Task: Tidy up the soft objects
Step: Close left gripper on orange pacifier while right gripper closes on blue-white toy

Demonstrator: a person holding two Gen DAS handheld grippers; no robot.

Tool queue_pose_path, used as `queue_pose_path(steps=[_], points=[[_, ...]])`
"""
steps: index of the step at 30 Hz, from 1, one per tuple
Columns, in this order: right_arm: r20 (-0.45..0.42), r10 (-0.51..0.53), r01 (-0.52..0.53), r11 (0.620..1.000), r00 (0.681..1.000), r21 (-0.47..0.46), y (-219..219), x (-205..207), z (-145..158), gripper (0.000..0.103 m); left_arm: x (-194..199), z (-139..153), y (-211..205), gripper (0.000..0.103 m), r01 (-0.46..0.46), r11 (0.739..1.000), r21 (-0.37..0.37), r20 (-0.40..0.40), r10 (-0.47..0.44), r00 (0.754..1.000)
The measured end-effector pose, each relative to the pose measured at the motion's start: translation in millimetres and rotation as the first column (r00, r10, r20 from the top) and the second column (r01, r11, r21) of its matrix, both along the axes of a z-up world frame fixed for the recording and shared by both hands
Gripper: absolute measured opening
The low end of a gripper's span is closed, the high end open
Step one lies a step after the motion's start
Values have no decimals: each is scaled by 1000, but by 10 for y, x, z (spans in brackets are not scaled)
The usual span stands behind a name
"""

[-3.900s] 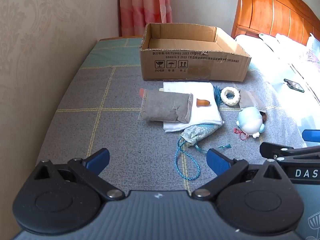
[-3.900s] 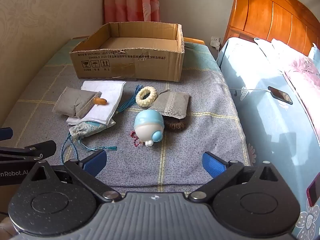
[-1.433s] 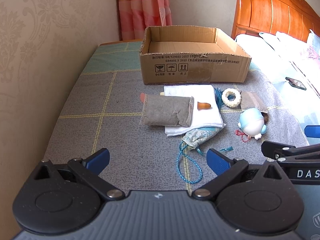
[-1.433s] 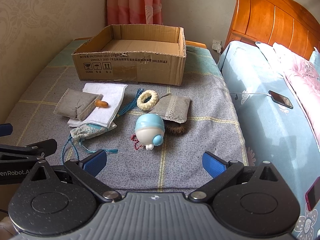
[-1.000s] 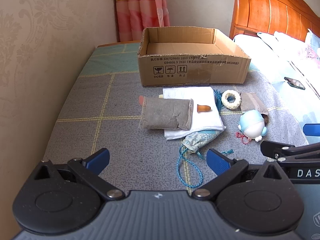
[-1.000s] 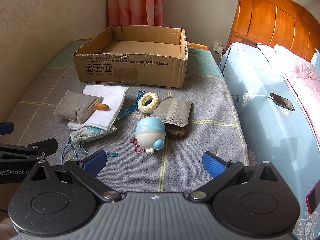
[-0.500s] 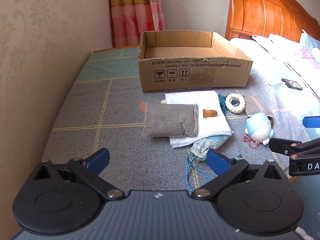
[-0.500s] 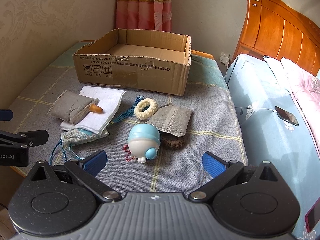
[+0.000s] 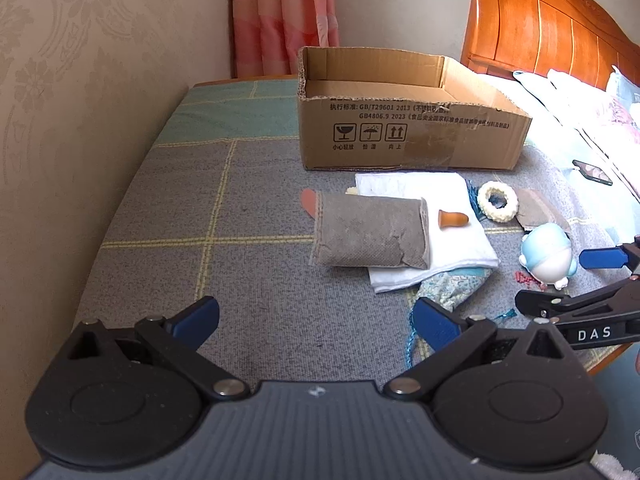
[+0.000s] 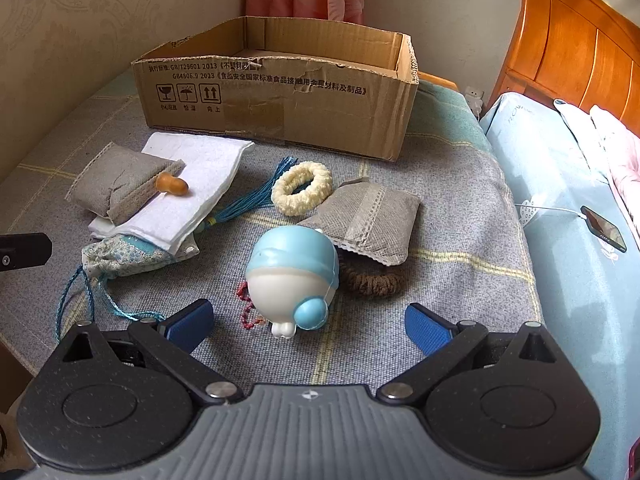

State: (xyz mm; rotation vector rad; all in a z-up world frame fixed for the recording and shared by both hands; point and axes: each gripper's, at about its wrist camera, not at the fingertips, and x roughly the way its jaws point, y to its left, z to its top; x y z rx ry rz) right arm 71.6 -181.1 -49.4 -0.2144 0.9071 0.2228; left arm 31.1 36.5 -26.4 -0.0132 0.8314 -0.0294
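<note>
The right claw [image 10: 308,322] has moved closer to the blue toy [image 10: 292,272] at 12 o'clock; both claws are released and empty, so a grasp seems next.

Box [image 10: 280,96] behind; pouch [image 10: 116,184] on towel [image 10: 192,192] left, toy [image 10: 292,272] right.

Left gripper [image 9: 316,320] fingers spread wide, empty. Right gripper [image 10: 308,322] same, level, alongside left.
</note>
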Motion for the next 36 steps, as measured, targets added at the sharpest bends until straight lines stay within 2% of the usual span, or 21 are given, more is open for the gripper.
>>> queue_pose_path(steps=[6,14,25,30,36], points=[[43,63,-64,997,997,43,-68,-32,-50,103,134,-51,12,102,28,1000,-10,-8,-28,1000],[51,68,-71,995,996,67,-68,11,-67,103,354,-16,-72,102,94,995,-33,14,-94,995],[73,76,-82,994,994,78,-87,-1,-81,103,676,-101,-281,102,138,990,7,-7,-138,990],[75,77,-83,993,994,79,-85,-3,-81,103,669,-10,-333,102,175,984,5,8,-176,984],[95,82,-90,992,992,84,-95,-28,-91,103,598,114,-487,99,233,972,-25,77,-231,970]])
